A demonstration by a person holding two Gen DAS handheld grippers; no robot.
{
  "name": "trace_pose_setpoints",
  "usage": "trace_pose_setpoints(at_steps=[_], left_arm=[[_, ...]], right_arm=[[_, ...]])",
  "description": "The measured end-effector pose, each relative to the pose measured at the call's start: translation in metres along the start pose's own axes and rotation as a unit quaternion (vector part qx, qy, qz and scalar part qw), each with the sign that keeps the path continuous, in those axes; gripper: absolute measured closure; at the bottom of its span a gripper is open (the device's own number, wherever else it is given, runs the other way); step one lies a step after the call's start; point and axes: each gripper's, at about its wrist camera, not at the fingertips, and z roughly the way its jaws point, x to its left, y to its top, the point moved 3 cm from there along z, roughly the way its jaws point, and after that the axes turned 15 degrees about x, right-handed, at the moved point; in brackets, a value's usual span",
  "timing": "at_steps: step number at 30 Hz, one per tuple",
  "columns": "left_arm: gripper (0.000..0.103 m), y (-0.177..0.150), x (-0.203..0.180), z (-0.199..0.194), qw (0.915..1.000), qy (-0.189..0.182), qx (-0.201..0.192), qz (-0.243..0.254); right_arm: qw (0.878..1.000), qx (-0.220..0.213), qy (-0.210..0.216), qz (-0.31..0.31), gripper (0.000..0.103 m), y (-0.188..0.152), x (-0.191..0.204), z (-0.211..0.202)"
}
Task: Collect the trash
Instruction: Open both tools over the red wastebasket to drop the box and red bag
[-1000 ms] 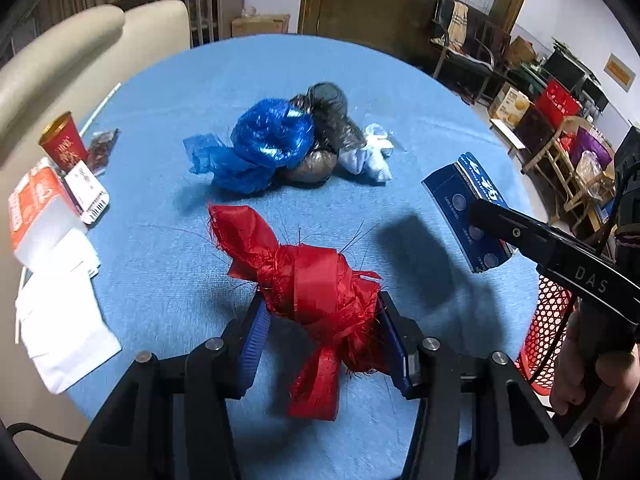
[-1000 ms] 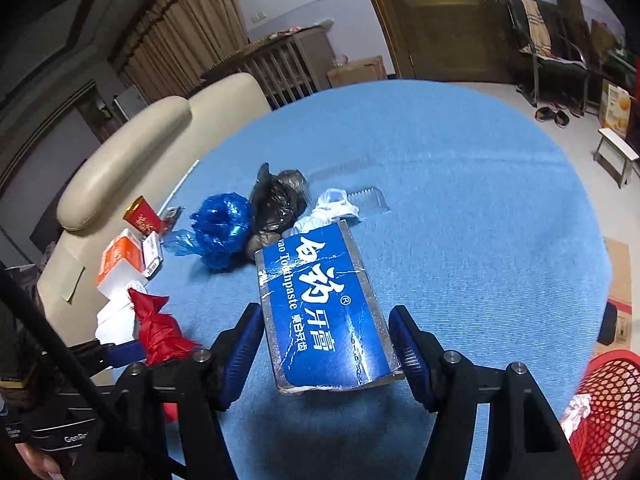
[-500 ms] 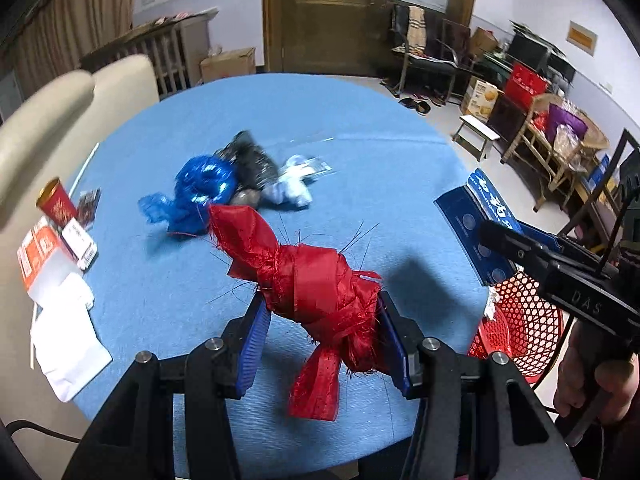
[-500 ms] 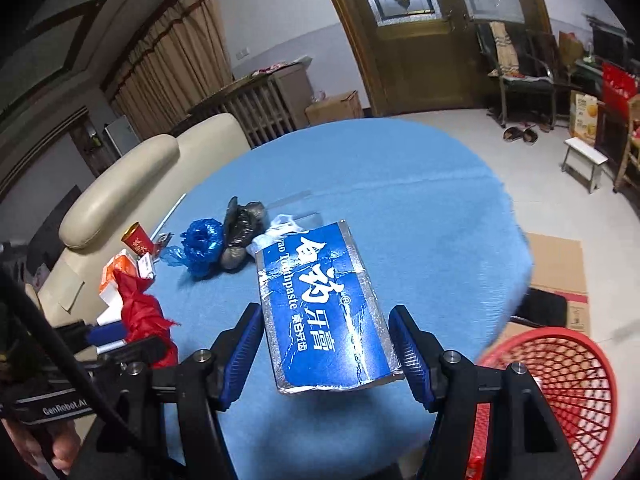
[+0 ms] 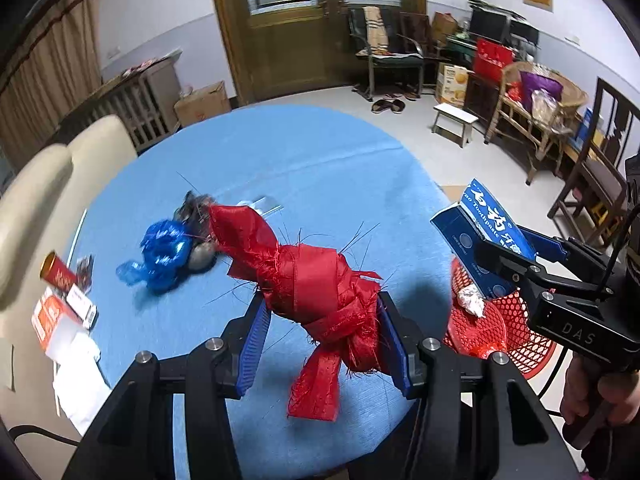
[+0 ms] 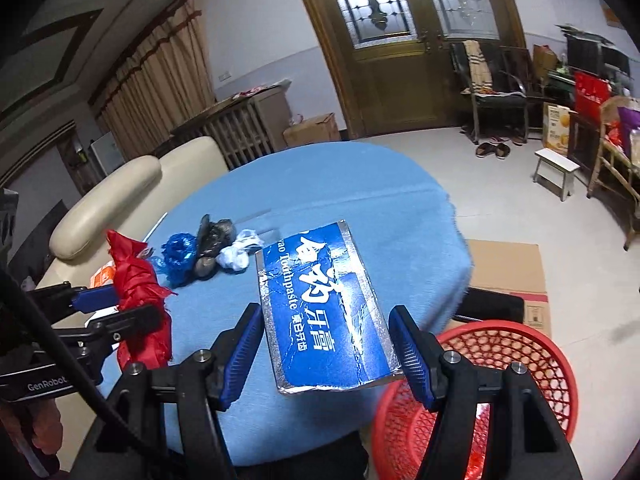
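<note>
My left gripper [image 5: 324, 340] is shut on a knotted red ribbon bundle [image 5: 316, 280], held up over the near edge of the round blue table [image 5: 320, 168]. My right gripper [image 6: 328, 348] is shut on a flattened blue toothpaste box [image 6: 324, 308], held above the table's right edge. From the left wrist view that box [image 5: 480, 224] hangs over the red mesh basket [image 5: 500, 328]. The red basket [image 6: 492, 380] stands on the floor below the right gripper, with some crumpled trash inside. On the table lie a blue plastic bag [image 5: 164, 248], a dark bag [image 6: 212, 240] and a white wad [image 6: 238, 252].
At the table's left edge sit a red cup [image 5: 56, 276], an orange-and-white carton [image 5: 52, 324] and white paper [image 5: 80, 388]. A cream sofa [image 6: 120, 196] lies behind the table. Flat cardboard [image 6: 508, 268] covers the floor by the basket. Chairs and a white stool [image 5: 456, 120] stand beyond.
Both grippers have lifted and swung right with their loads, off the middle of the table. The red basket has come into view under the toothpaste box.
</note>
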Motion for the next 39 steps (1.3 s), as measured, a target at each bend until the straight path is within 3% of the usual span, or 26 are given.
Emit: trace_pose_setpoints(at_steps=[11, 18, 27, 39], left_arm=[[0.048, 0.016, -0.047, 0.006, 0.9983, -0.003, -0.004, 0.057], [0.048, 0.02, -0.07, 0.015, 0.9966, -0.023, 0.0, 0.08], [0.047, 0.021, -0.092, 0.024, 0.9911, -0.079, 0.009, 0.107], [0.046, 0.018, -0.122, 0.042, 0.9774, -0.154, 0.043, 0.138]], right_arm=[[0.999, -0.007, -0.015, 0.049, 0.035, -0.015, -0.048, -0.015], [0.997, -0.004, -0.027, 0.07, 0.035, -0.026, -0.07, -0.021], [0.993, 0.007, -0.048, 0.104, 0.035, -0.042, -0.102, -0.023], [0.987, 0.01, -0.066, 0.146, 0.034, -0.049, -0.135, -0.03]])
